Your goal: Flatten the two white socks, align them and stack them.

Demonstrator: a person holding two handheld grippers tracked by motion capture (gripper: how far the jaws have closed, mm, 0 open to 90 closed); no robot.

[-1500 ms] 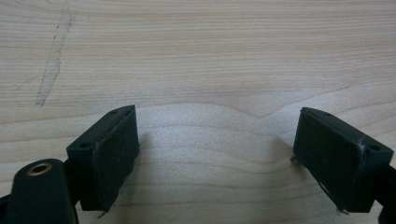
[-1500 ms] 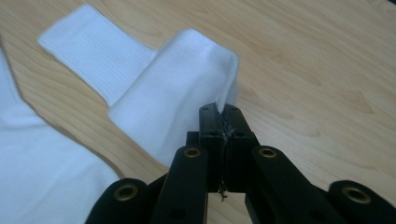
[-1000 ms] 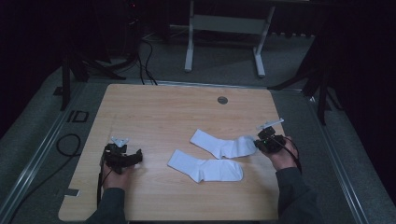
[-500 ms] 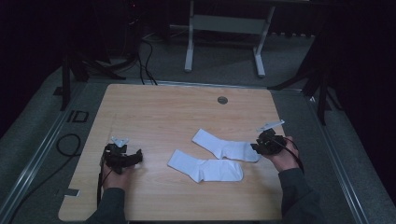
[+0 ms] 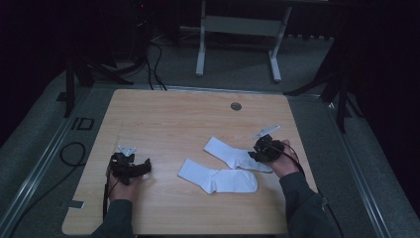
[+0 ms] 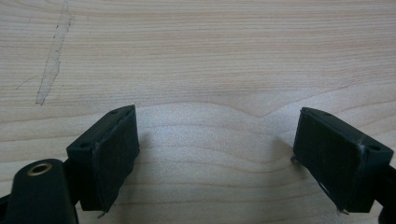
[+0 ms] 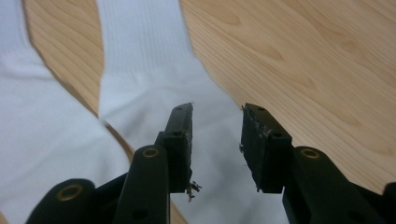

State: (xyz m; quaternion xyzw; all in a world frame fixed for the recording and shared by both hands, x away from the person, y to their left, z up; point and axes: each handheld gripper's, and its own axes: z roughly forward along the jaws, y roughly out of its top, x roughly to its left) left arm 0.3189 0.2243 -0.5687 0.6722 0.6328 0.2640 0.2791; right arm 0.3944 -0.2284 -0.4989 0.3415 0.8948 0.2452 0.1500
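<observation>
Two white socks lie on the wooden table (image 5: 173, 119). The upper sock (image 5: 229, 152) runs slantwise and the lower sock (image 5: 218, 177) lies flat in front of it. My right gripper (image 5: 256, 151) is over the right end of the upper sock. In the right gripper view its jaws (image 7: 217, 109) stand a little apart just above the white sock (image 7: 140, 65), with nothing between them; the other sock (image 7: 32, 135) shows at the left. My left gripper (image 5: 144, 167) rests at the table's front left. In the left gripper view it (image 6: 219, 114) is wide open over bare wood.
A round grommet (image 5: 236, 106) sits near the table's back edge. A pale scratch (image 6: 53, 51) marks the wood ahead of the left gripper. Beyond the table are cables (image 5: 153, 59) on the floor and a white desk frame (image 5: 237, 29).
My right gripper has moved left and down onto the right end of the upper sock. The left gripper has stayed in place.
</observation>
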